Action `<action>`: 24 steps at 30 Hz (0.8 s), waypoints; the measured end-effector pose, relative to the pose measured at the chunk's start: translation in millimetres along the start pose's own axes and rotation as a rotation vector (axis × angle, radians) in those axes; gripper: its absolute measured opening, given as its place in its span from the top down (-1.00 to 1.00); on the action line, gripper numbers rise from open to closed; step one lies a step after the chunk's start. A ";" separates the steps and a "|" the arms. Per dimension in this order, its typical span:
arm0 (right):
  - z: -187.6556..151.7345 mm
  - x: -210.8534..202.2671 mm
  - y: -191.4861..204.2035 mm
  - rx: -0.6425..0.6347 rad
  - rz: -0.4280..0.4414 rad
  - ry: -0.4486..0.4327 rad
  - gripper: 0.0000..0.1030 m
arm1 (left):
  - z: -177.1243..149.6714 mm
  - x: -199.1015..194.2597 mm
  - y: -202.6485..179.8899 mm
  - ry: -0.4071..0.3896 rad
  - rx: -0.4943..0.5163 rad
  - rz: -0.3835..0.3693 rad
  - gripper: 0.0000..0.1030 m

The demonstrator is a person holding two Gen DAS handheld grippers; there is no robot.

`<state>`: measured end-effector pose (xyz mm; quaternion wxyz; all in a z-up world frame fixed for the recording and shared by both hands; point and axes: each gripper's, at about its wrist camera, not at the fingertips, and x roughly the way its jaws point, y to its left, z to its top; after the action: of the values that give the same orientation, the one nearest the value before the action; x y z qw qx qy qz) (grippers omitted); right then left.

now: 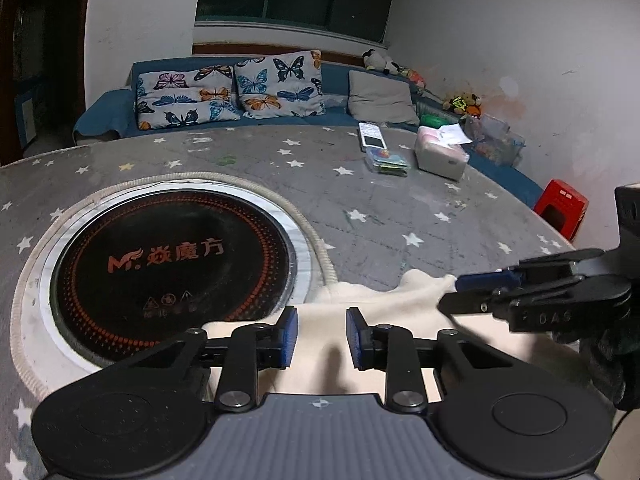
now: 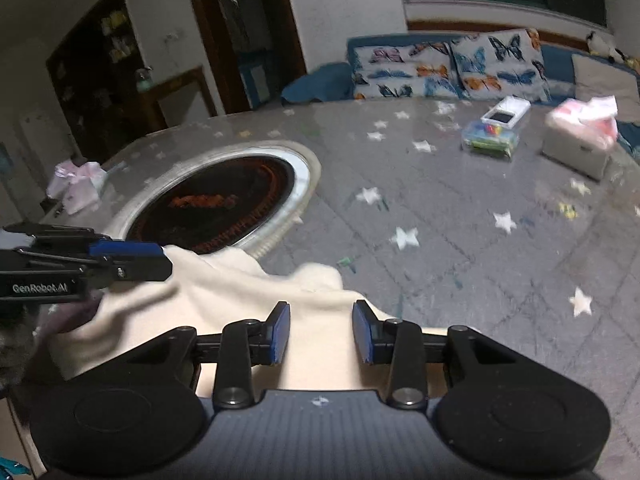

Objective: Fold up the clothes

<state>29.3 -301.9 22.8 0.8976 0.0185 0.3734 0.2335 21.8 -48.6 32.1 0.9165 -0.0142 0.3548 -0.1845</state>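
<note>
Star-printed grey tabletop (image 1: 380,216) with a round induction hob (image 1: 172,276) sunk into it, cream garment at my near edge.

Soft cream knit garment (image 2: 240,300) lies rumpled beside the glossy black hob, ready for folding; my left fingers (image 1: 322,336) and right fingers (image 2: 322,332) hover released over it, blue pads apart, gripping nothing.

Mid-frame bench (image 1: 380,216) ahead of you is bare. Hotplate (image 1: 172,264) sits lower left, tissue box (image 1: 440,154) and small boxes (image 1: 386,160) upper right. Other gripper (image 1: 450,294) crowds right edge.
</note>
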 end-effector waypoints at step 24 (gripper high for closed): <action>6.0 -11.6 20.7 -0.089 -0.084 -0.032 -0.13 | 0.7 2.2 -13.9 -0.016 0.007 -0.013 0.28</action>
<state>17.9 -287.7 39.1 0.9124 -0.0332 0.3486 0.2118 19.2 -62.4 33.4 0.9181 -0.0147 0.3467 -0.1916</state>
